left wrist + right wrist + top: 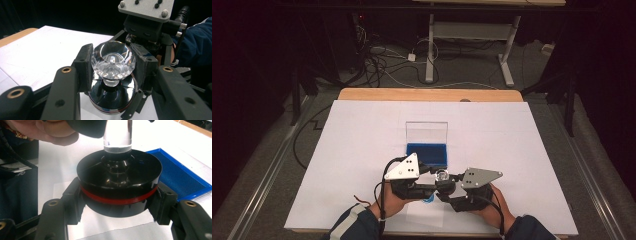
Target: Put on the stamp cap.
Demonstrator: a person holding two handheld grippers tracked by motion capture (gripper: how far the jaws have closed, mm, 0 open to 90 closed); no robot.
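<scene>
- The stamp (443,181) sits at about 6 o'clock on the bench (362,150), near the front edge, held up between the two claws where they meet.
- Left claw (113,65): closed to a narrow gap around the stamp's clear faceted knob (113,60), one pad pressing each side of it.
- Right claw (117,197): spread about as wide as the stamp's round black base (119,177) and gripping it on both sides, level with the red band (117,200) that rings the base.
- In the right gripper view the clear stem (117,135) rises from the middle of the base toward 12 o'clock; a hand (45,131) shows at 11 o'clock.
- A blue ink pad (427,154) lies just beyond the claws, at 12 o'clock from them, with its clear lid (427,132) standing upright at its far edge.
- A white sheet (532,165) covers most of the bench; bare wood shows along the far edge.
- Below the held stamp, on the sheet, lies a small blue thing (428,199), too hidden to tell what it is.
</scene>
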